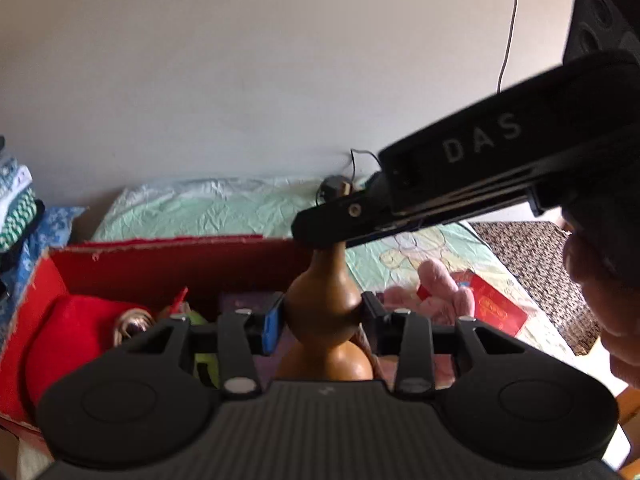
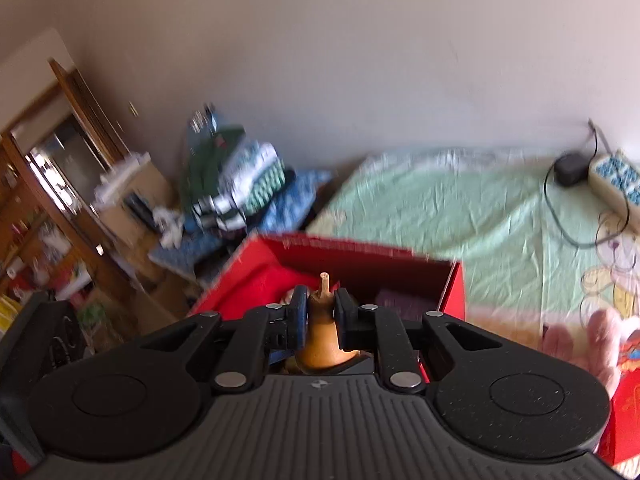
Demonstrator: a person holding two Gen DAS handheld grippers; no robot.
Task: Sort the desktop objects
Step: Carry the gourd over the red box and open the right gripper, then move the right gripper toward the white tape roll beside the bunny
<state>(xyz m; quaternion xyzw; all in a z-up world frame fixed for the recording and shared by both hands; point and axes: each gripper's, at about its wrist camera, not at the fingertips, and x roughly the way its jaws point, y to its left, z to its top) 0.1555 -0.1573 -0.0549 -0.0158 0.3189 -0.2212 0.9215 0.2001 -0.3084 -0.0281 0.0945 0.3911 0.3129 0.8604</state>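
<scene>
A brown wooden gourd (image 1: 324,300) stands upright between both grippers, above the open red box (image 1: 168,260). My left gripper (image 1: 323,317) is shut on the gourd's narrow waist. My right gripper (image 1: 318,232) reaches in from the upper right and hides the gourd's top. In the right wrist view the right gripper (image 2: 322,309) is shut on the gourd (image 2: 320,344) at its neck, and the thin stem (image 2: 325,282) sticks up past the pads. The red box (image 2: 360,250) lies right behind. A hand (image 1: 600,280) holds the right gripper.
The box holds a red cloth (image 1: 72,332), a coiled cable (image 1: 132,320) and a purple item (image 1: 244,300). A pink plush toy (image 1: 436,292) and a red envelope (image 1: 496,308) lie on the green sheet (image 2: 440,208). Folded clothes (image 2: 240,184) are stacked left, beside a wooden cabinet (image 2: 48,184).
</scene>
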